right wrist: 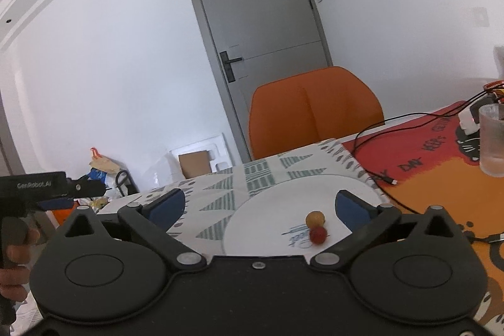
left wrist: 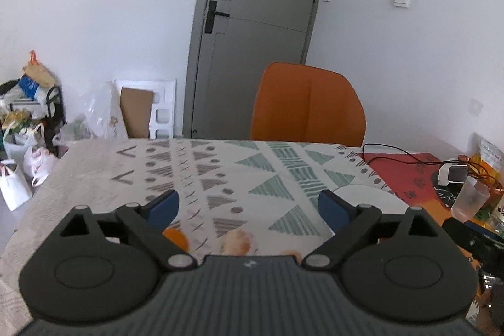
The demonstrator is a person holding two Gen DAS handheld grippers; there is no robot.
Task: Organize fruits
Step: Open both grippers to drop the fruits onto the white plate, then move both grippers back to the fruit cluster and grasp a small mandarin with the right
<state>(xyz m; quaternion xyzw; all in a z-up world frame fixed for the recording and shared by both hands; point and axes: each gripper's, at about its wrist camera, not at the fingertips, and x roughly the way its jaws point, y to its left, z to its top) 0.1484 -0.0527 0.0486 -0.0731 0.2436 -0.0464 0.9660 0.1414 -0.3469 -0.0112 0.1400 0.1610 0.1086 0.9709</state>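
My left gripper (left wrist: 249,203) is open and empty above the patterned tablecloth (left wrist: 220,172). Below its jaws lie an orange fruit (left wrist: 176,236), a pale peach-coloured fruit (left wrist: 237,241) and a sliver of another orange fruit (left wrist: 291,254), all partly hidden by the gripper body. My right gripper (right wrist: 261,207) is open and empty over a white plate (right wrist: 267,216). On the plate sit a small yellow fruit (right wrist: 315,219) and a small red fruit (right wrist: 318,235), touching each other, near the right finger. The plate's edge shows in the left wrist view (left wrist: 365,194).
An orange chair (left wrist: 307,106) stands behind the table's far edge. A red-orange mat (right wrist: 441,166) with a black cable (right wrist: 378,175), a frosted glass (right wrist: 491,140) and a charger (left wrist: 452,173) lies to the right. Bags (left wrist: 28,128) crowd the floor at left.
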